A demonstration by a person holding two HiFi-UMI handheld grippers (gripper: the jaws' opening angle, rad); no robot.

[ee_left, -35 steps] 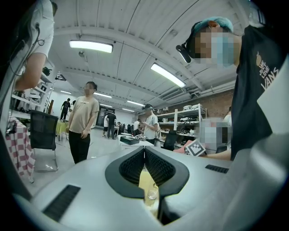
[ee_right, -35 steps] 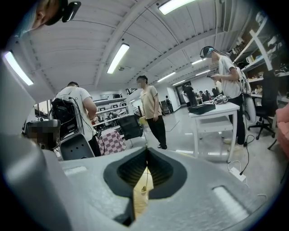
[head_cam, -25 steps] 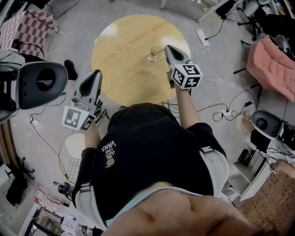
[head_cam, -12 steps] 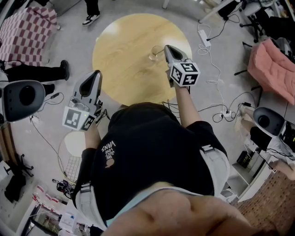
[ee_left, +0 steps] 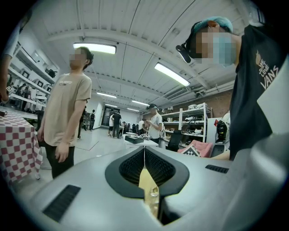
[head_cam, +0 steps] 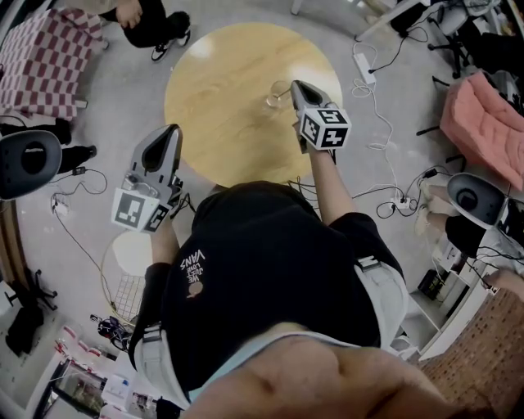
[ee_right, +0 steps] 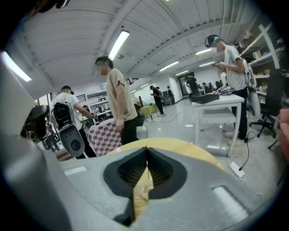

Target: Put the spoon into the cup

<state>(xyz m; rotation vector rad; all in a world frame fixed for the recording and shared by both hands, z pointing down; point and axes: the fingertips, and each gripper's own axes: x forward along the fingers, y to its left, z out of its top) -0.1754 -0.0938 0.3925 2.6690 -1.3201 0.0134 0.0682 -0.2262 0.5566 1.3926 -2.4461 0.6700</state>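
A clear glass cup [head_cam: 272,98] stands on the right part of the round wooden table [head_cam: 221,82]. A thin pale piece that may be the spoon's handle [head_cam: 283,88] slants from the cup toward my right gripper [head_cam: 296,84]; I cannot tell for sure. That gripper hovers just right of the cup with its jaws together, and nothing shows between them in the right gripper view [ee_right: 147,151]. My left gripper [head_cam: 170,129] hangs off the table's left edge, shut and empty. Through its narrow gap [ee_left: 144,149] I see the cup [ee_left: 154,191] on the table.
A person [head_cam: 147,20] stands beyond the table's far left edge, by a checkered cloth [head_cam: 45,49]. A power strip [head_cam: 360,64] and cables lie on the floor to the right. A pink-draped chair [head_cam: 483,114] stands far right. A white stool [head_cam: 135,255] is near my left side.
Both grippers have stayed almost still; the right one's marker cube has turned slightly. A person has walked in at the far left of the table, and the grey rounded object at left has slid outward.
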